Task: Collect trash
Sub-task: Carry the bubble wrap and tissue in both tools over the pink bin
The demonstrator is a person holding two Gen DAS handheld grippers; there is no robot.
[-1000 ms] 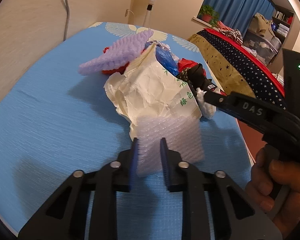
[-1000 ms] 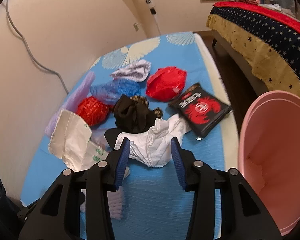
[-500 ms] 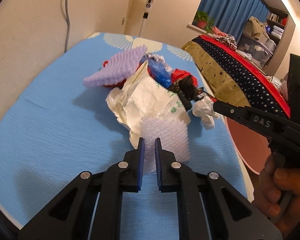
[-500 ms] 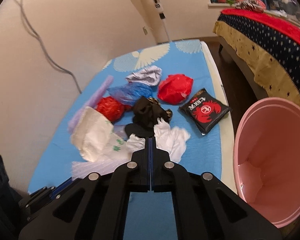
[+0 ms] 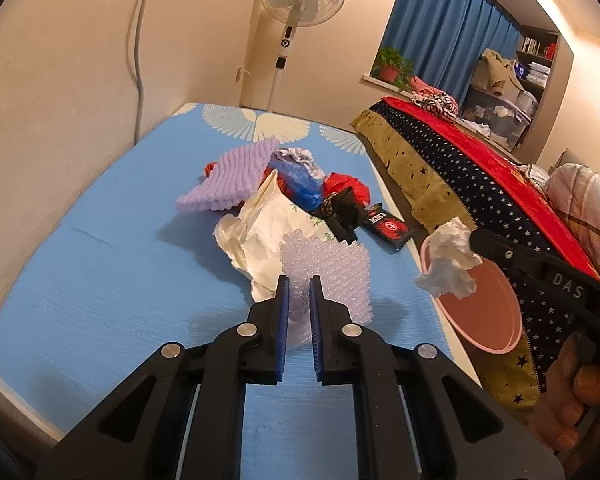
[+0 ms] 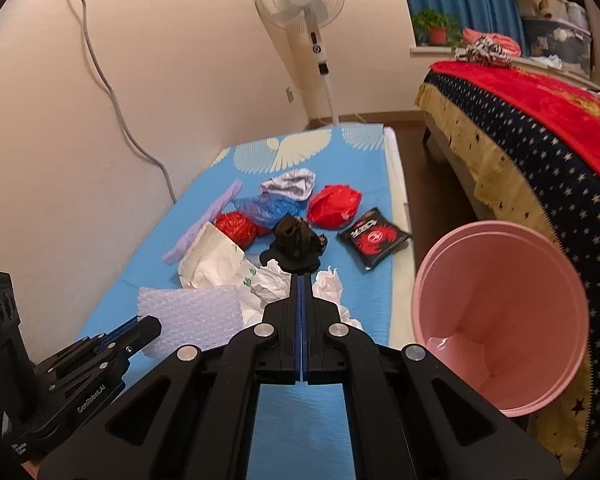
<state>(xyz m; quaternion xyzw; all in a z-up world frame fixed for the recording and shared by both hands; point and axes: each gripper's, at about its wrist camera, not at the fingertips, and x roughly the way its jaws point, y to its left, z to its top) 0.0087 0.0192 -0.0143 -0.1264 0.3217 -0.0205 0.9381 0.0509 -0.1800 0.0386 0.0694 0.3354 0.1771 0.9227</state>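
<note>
My left gripper (image 5: pixel 299 280) is shut on a sheet of clear bubble wrap (image 5: pixel 332 276), lifted off the blue mat (image 5: pixel 100 280); the same bubble wrap (image 6: pixel 196 312) shows at the lower left of the right wrist view. My right gripper (image 6: pixel 302 278) is shut on a crumpled white tissue (image 6: pixel 328 286), which in the left wrist view hangs as a white tissue (image 5: pixel 450 264) over the rim of the pink bin (image 5: pixel 484 312). The pink bin (image 6: pixel 500 316) stands beside the mat, to the right. More trash lies in a pile on the mat (image 6: pixel 292 216).
In the pile are a white paper bag (image 6: pixel 216 260), a purple foam sheet (image 5: pixel 236 176), red plastic bags (image 6: pixel 334 204), a blue bag (image 6: pixel 268 206), a black wad (image 6: pixel 296 240) and a black-red packet (image 6: pixel 374 236). A bed with a starred cover (image 6: pixel 540 136) stands right; a fan (image 6: pixel 300 0) behind.
Both grippers rose. The right one shut on the white tissue and carried it off the mat toward the pink bin. The left one closed tighter on the bubble wrap and lifted it.
</note>
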